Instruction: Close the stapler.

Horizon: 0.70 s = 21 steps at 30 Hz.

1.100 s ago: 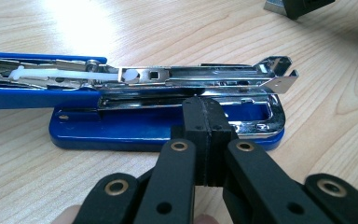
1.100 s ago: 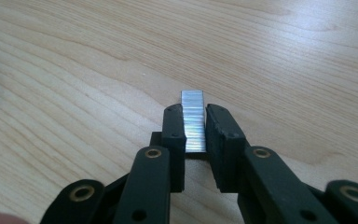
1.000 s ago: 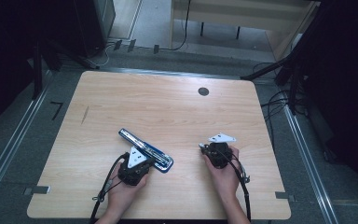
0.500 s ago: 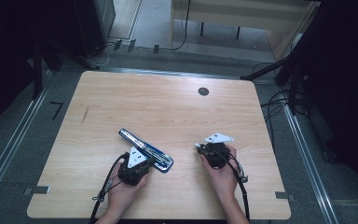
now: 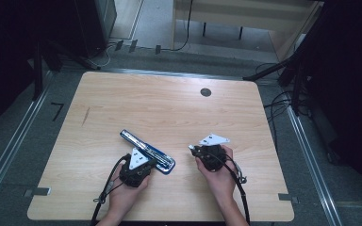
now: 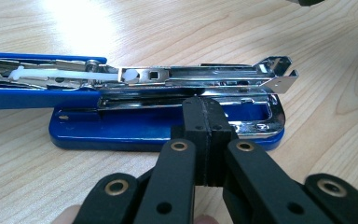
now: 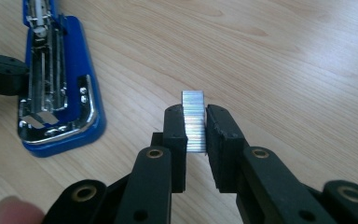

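My left gripper has its jaws together, tips against the open blue stapler at the worktop's six o'clock. My right gripper clamps a staple strip, at the stapler's three o'clock.

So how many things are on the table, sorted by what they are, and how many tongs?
Blue staplers, opened up: 1
Strips of staples: 1
Tongs: 2, the left tongs shut against the stapler's base, the right tongs shut on the strip of staples
Total: 4
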Motion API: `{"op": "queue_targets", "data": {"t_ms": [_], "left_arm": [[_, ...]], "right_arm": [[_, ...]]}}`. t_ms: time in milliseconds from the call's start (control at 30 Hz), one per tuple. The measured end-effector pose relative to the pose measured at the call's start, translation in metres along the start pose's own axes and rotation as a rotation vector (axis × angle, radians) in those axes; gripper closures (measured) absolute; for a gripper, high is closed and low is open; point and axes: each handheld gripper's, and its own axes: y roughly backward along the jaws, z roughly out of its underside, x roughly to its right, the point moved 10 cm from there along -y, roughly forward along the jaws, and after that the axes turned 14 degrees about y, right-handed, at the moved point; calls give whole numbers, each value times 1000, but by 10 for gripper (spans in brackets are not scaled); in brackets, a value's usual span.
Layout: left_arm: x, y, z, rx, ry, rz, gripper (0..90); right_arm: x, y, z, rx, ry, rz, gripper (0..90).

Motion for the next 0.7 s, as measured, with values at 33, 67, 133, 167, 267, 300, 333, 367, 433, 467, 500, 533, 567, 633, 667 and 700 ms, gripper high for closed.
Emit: {"op": "queue_targets", "data": {"t_ms": [33,67,133,167,267,300,333,367,433,467,500,533,567,633,667,700], "left_arm": [[0,0,0,1,2,0,900],[0,0,0,1,2,0,900],[0,0,0,1,2,0,900],[0,0,0,1,1,0,900],[0,0,0,0,0,-1,900],[0,0,0,-1,0,-2,900],[0,0,0,1,0,-1,900],[0,0,0,0,0,-1,900],[0,0,0,0,0,-1,900],[0,0,0,1,0,-1,900],[0,0,0,1,0,-1,900],[0,0,0,1,0,-1,900],[0,0,0,1,0,-1,900],[0,0,0,1,0,-1,900],[0,0,0,1,0,-1,900],[0,0,0,0,0,-1,900]], "right_arm": [[-1,0,-2,3,7,-2,795],[-3,1,-3,5,8,-5,795],[-6,1,-5,6,12,-13,795],[-8,1,-6,5,21,-17,795],[-13,1,-9,3,26,-26,795],[-13,1,-9,3,26,-26,795],[-14,1,-10,3,28,-28,795],[-16,1,-12,6,29,-35,795],[-19,1,-14,12,35,-44,795],[-19,1,-14,12,35,-44,795],[-23,1,-16,16,37,-51,795],[-24,1,-17,17,39,-54,795],[-26,1,-17,19,40,-61,795],[-28,0,-18,19,38,-68,795],[-30,0,-19,18,42,-76,795],[-31,0,-19,19,44,-79,795]]}}
